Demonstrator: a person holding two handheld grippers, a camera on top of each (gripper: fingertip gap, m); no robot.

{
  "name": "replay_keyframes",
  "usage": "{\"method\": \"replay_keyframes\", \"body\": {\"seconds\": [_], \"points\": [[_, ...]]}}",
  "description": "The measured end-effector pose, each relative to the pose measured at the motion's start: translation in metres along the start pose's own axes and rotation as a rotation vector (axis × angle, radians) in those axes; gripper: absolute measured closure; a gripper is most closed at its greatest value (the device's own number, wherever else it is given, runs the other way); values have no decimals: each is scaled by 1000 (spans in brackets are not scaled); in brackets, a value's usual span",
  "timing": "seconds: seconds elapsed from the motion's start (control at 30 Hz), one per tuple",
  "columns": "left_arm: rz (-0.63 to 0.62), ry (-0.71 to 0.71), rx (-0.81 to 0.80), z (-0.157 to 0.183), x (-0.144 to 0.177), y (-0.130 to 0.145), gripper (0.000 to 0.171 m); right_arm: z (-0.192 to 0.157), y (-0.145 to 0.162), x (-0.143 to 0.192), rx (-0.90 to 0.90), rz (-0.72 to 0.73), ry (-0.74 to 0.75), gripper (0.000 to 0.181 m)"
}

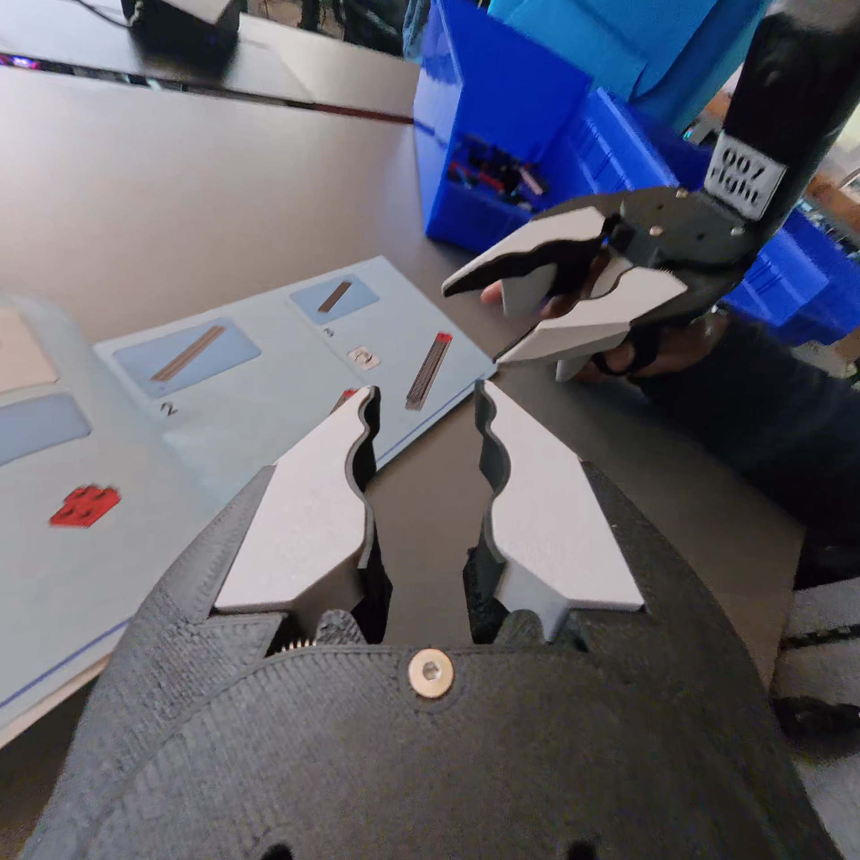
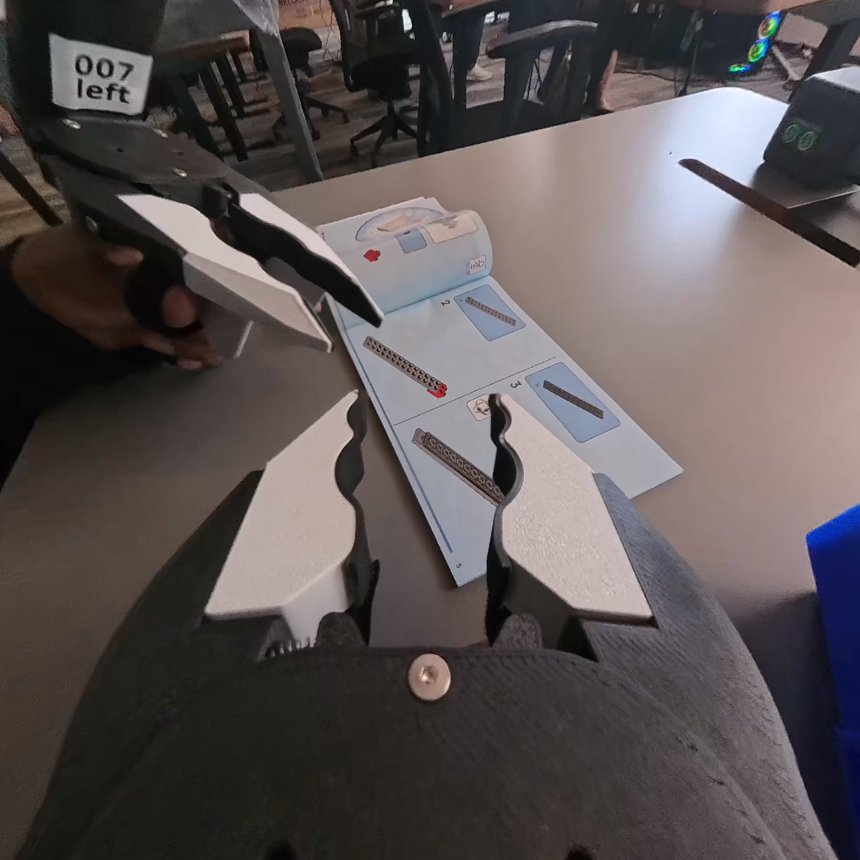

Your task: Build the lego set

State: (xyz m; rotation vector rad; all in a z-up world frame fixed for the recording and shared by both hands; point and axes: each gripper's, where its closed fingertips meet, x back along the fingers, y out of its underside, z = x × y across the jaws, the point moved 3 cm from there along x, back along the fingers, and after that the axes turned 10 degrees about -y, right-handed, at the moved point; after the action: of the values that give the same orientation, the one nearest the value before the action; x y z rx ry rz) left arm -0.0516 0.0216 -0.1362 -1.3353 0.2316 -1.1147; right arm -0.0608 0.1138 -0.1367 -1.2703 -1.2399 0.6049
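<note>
A light-blue instruction booklet (image 1: 232, 395) lies open on the grey table (image 1: 186, 186); its pages picture long dark beams and a red brick. It also shows in the right wrist view (image 2: 512, 372). Loose dark and red pieces (image 1: 493, 172) lie in a blue bin (image 1: 488, 116) behind the booklet. My left gripper (image 1: 426, 386) is open and empty over the booklet's near edge. My right gripper (image 2: 426, 395) is open and empty above the booklet's lower page. Each gripper shows in the other's view, open and hand-held: the right (image 1: 470, 325), the left (image 2: 351, 334).
A black box (image 2: 814, 130) stands at the far right of the table, another (image 1: 186, 23) at the far edge. The blue bin's corner (image 2: 833, 605) is close on my right. Office chairs (image 2: 386, 70) and desks stand beyond the table. A person's dark sleeve (image 1: 744, 442) lies alongside.
</note>
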Motion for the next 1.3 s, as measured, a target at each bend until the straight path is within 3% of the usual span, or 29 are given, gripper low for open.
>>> {"method": "replay_keyframes", "body": {"seconds": [0.43,0.63,0.87,1.1,1.3], "points": [[362,46,235,26,-58,-93,112,-17,-5,46,-129,256,15,126],[321,130,226,53,-111,-118,110,-22,1,73,-188,333,8,128],[342,126,62,92,-145,-104,113,-37,13,100,-173,336,13,129],[324,29,-207,115,-152,-83,125,-41,16,115,-194,378,-22,130],[272,44,-187,123,-151,-69,124,-54,21,123,-186,379,-52,131]]}}
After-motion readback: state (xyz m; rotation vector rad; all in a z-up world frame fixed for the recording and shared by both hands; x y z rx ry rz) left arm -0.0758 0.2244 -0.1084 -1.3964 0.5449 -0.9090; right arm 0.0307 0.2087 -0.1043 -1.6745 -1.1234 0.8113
